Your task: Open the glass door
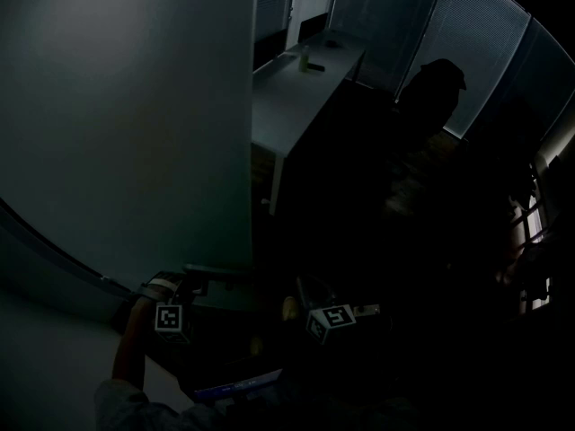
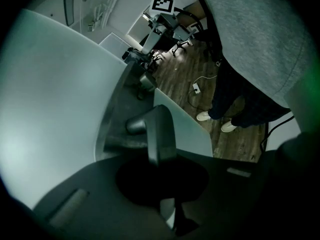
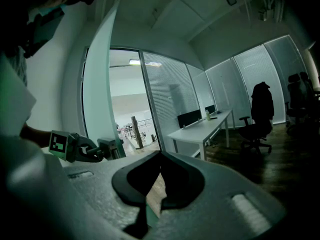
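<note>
Glass door (image 1: 135, 106) fills the left of the head view, and its free edge runs down to the handle (image 2: 159, 134). I read the left gripper (image 2: 166, 204) as clamped on that lever. Darkness hides the floor and most of both tools. Right gripper (image 3: 150, 200) sits just beside, jaws together, nothing between them. Open room lies rightward, short of the white desk (image 1: 296, 88) and the chair (image 1: 438, 86).
</note>
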Tool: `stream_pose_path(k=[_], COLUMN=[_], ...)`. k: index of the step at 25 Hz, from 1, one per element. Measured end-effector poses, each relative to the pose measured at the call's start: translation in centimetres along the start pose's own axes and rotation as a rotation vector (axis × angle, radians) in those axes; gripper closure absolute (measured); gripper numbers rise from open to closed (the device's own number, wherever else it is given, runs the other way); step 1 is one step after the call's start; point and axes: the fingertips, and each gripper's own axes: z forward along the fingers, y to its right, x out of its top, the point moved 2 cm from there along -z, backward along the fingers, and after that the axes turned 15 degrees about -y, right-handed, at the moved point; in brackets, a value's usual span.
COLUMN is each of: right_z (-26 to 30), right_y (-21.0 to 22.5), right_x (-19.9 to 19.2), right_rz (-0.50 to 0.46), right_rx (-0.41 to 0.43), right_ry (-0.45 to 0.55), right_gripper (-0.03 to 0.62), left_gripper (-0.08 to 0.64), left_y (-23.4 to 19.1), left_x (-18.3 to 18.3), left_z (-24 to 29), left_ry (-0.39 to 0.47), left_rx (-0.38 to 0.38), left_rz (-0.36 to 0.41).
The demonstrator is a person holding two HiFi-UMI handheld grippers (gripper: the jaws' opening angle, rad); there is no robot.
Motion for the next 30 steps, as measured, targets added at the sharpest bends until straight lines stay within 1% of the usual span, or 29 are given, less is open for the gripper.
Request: stream_pose_path(k=[4,6,9,11,13,15,18,22,30], right_z=[0.3,0.3,0.3,0.2,0.2,0.2,0.5,1.3,1.5], right_y=[-0.5,-0.6,-0.5,-0.3,-0.1,-0.1,-0.2,-1.0,-1.7], right_x=[0.1,0.0,0.1,0.1,0.2,0.4,0.4,0.5,0.6], right_rz=[-0.006,-0.009,-0.012,-0.013,-0.014,-0.013,-0.017,-0.029,-0.04], right_rx=[0.004,0.004,0.002,0.002,0.001,0.001,0.011,0.034,0.058], right_ry=[-0.005,-0.006,-0.007,-0.01,-0.015,-0.019,-0.021,-0.025,-0.029], right_gripper=[0.591,0.591,0.591,0.591,0.591,0.591,0.591,0.591,0.591], left_gripper=[0.554,0.551,0.534,0.502,0.489,0.483,0.465,0.437,0.423], left_y=[0.0,0.1,0.3,0.5,0.3,0.0,-0.2,-0.6,-0.7], left_x=[-0.2,0.0,0.1,0.2,0.2,0.2,0.2,-0.1,-0.4], left_z=[-0.1,-0.2,-0.2,-0.3,-0.6,-0.9,-1.2,-1.7,-2.9], left_ry=[0.001,0.004,-0.004,-0.019,-0.037,-0.047,-0.046,-0.045,-0.061], left_rx=[0.004,-0.009,-0.058,-0.1,-0.122,-0.117,-0.087,-0.087,-0.076], left_rz=[0.003,-0.003,-0.01,-0.01,-0.005,0.0,-0.002,-0.035,-0.044])
